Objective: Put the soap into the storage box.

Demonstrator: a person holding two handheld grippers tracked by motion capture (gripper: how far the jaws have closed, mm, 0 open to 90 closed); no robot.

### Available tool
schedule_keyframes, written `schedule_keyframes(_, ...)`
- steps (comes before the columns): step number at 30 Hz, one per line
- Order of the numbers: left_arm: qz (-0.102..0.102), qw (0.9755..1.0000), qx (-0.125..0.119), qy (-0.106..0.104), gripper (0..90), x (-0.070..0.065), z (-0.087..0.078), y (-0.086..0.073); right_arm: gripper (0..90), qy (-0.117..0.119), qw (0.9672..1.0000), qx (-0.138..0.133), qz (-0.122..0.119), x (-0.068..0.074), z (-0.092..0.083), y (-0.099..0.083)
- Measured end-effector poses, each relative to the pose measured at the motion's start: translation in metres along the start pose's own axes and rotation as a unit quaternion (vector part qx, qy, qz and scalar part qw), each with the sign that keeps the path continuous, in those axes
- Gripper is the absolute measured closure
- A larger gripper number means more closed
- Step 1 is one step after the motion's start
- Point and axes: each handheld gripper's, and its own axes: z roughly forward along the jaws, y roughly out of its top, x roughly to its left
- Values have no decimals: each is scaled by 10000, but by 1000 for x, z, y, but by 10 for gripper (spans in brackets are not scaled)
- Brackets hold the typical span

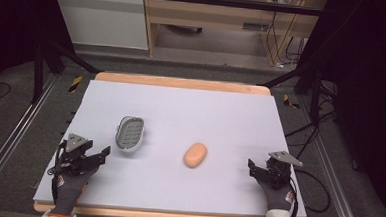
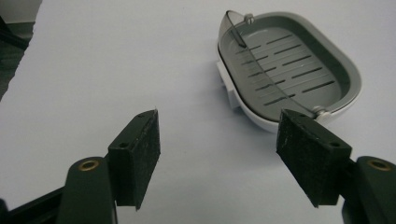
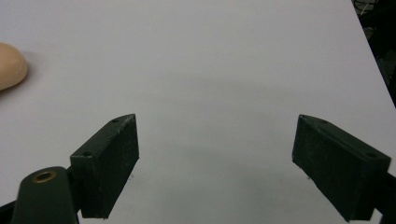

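Risk: the soap looks smooth and rounded, so an off-centre pinch could squirt it across the table. It lies mid-table, apart from the soap dish. Left gripper and right gripper both spread wide, holding and touching nothing.

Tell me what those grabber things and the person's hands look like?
Each gripper, left and right, is black with a grey three-cornered plate on top and a trailing black cable. The fingers are flat black pads. The hands wear dark grey gloves with red markings and white cuffs.
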Motion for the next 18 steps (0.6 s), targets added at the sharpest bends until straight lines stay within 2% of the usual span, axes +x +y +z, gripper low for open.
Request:
schedule_keyframes(3,-97,9999,-85,-70,296,-4,-3,3,142,7,10000,0,-79,2,0,0)
schedule_keyframes(7,31,9998,-35,-210,291,-13,-3,7,137,7,9999,32,-120,6,0,0)
schedule_keyframes(18,150,9993,-121,-318,272,-25,-9,17,124,-24,9999,5,-100,6,-1,0)
